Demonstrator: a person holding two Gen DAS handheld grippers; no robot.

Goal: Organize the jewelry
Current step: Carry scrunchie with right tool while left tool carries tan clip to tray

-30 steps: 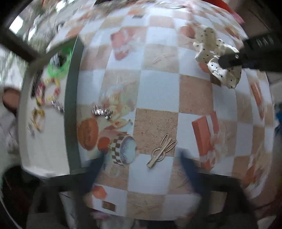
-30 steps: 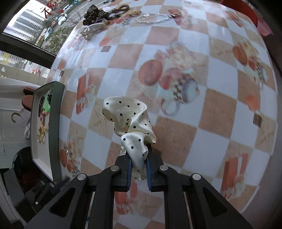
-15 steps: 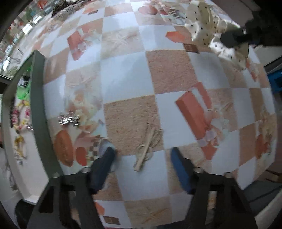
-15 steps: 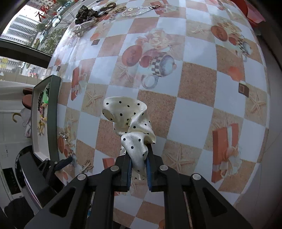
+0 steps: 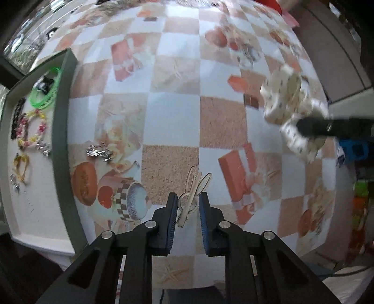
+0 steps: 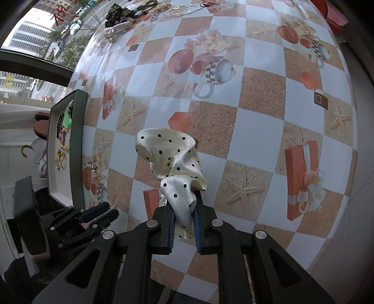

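A flat gold hair clip (image 5: 195, 187) with long loops lies on the checked tablecloth, its round end between the blue pads of my left gripper (image 5: 187, 205). The jaws are closing, with thin gaps still showing on both sides of the clip. My right gripper (image 6: 183, 210) is shut on a cream scrunchie with black dots (image 6: 173, 159), held above the cloth. In the left wrist view that scrunchie (image 5: 287, 98) hangs at the right. The left gripper (image 6: 102, 211) shows at the lower left of the right wrist view.
A green-rimmed white tray (image 5: 63, 140) at the table's left edge holds a green bangle (image 5: 45, 93), a bead bracelet (image 5: 30, 131) and other small pieces. A silver piece (image 5: 99, 152) lies just outside its rim. More jewelry (image 6: 126, 14) and a chain (image 6: 187, 9) lie at the far edge.
My left gripper came down over the gold clip and its jaws narrowed from wide apart to close around it. The right gripper drifted across the table, still holding the scrunchie.
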